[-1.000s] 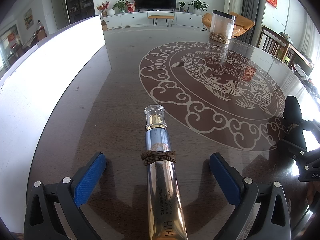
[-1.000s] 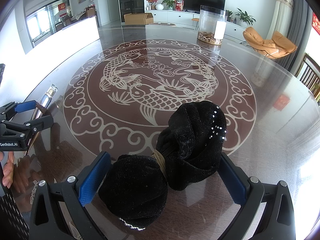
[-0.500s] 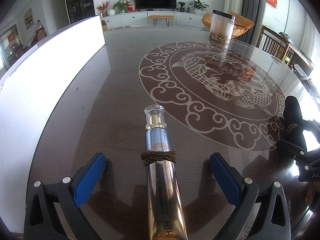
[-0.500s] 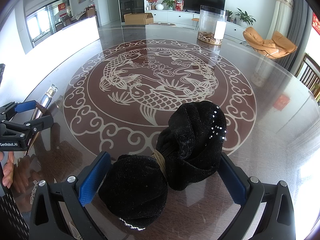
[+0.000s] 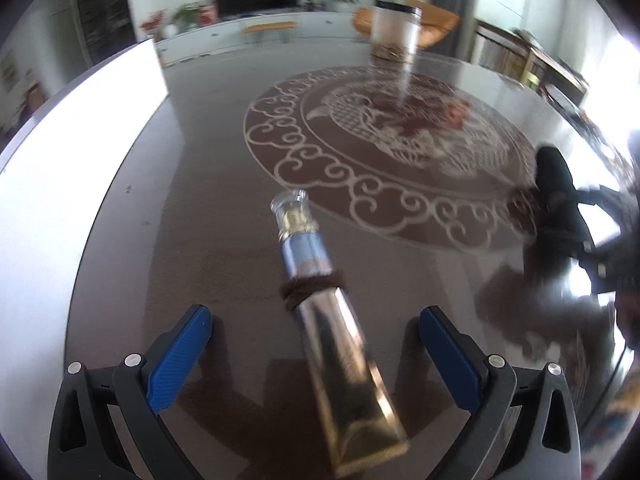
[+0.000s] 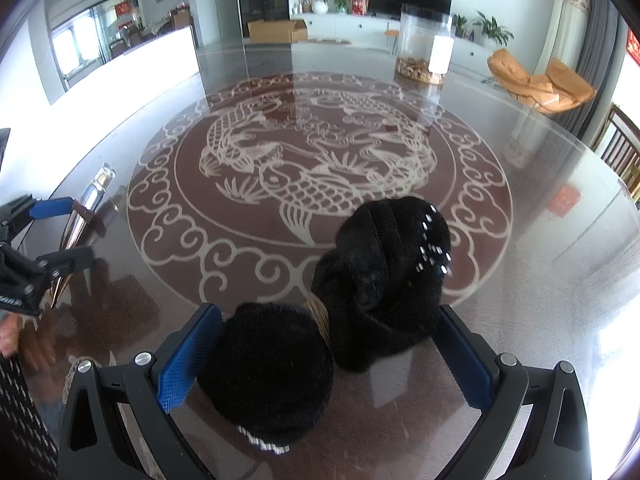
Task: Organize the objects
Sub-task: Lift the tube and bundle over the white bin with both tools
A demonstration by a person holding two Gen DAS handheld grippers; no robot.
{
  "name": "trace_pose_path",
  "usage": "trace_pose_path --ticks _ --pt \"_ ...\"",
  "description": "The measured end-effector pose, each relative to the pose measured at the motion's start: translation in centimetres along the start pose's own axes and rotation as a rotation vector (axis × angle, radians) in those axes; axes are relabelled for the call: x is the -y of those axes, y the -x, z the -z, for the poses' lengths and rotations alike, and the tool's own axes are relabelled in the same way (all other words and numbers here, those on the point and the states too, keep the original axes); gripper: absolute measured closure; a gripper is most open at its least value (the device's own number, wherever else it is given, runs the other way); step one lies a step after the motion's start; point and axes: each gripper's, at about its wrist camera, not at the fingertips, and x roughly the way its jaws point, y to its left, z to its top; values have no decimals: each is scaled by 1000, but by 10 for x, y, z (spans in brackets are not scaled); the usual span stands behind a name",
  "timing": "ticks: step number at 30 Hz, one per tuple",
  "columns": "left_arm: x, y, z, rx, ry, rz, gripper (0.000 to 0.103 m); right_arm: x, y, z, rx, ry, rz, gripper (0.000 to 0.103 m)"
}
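Note:
A silver-gold cosmetic tube (image 5: 320, 296) with a clear cap and a brown hair tie (image 5: 313, 289) around it lies on the dark table, between the wide-open blue fingers of my left gripper (image 5: 316, 340); neither finger touches it. The tube also shows in the right wrist view (image 6: 82, 216). A black fuzzy bundle of cloth (image 6: 340, 300), tied at its middle and dotted with shiny studs, lies between the open fingers of my right gripper (image 6: 330, 352). The bundle shows at the right of the left wrist view (image 5: 558, 200).
The round table (image 6: 540, 200) has a glass top with a carved fish medallion. A clear jar (image 6: 422, 44) stands at its far side. A white counter (image 5: 60, 152) runs along the left. The left gripper shows in the right wrist view (image 6: 36, 248).
The left wrist view has shifted and blurred: the left gripper moved and turned, so the tube now lies slanted toward the lower right. The right gripper and the black bundle have stayed put.

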Motion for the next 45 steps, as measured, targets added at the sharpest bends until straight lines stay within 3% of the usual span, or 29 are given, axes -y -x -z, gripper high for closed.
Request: trace_pose_path --ticks 4,7,9,12,14,16,17,20,22,23,25,31,37,41,45 --pt "-30 6 7 -48 60 -11 0 0 24 8 19 7 -9 0" --pt "-34 9 7 -68 92 39 0 2 48 9 44 12 -17 0" --pt "-25 9 6 -69 77 43 0 5 59 7 50 -3 -30 0" --pt "-1 5 5 -46 -12 -22 3 15 66 2 21 -71 -83 0" --pt "6 9 2 -9 -16 0 26 24 64 -3 -23 -146 -128 0" --pt "10 11 -4 14 -7 -17 74 30 56 -8 -68 -222 -164 0" --pt "12 10 -6 14 -9 -17 77 31 50 -12 -93 -252 -168 0" --pt "16 11 -2 55 -14 -35 78 20 26 -25 -154 -260 -93 4" --pt "12 13 3 66 31 -34 78 9 10 -31 -170 -230 -24 46" --pt "8 20 7 85 60 -31 78 4 7 -32 -168 -206 9 62" --pt "-1 34 14 122 99 -30 78 -4 14 -34 -132 -164 34 71" --pt "-38 102 21 296 271 4 78 -34 68 -59 -10 -63 -44 72" --pt "-97 171 19 416 393 -23 78 -104 114 -121 133 53 -177 72" --pt "-159 203 15 423 439 -124 78 -187 119 -172 183 138 -318 72" --pt "-220 198 21 329 494 -241 78 -279 102 -211 177 232 -447 72"
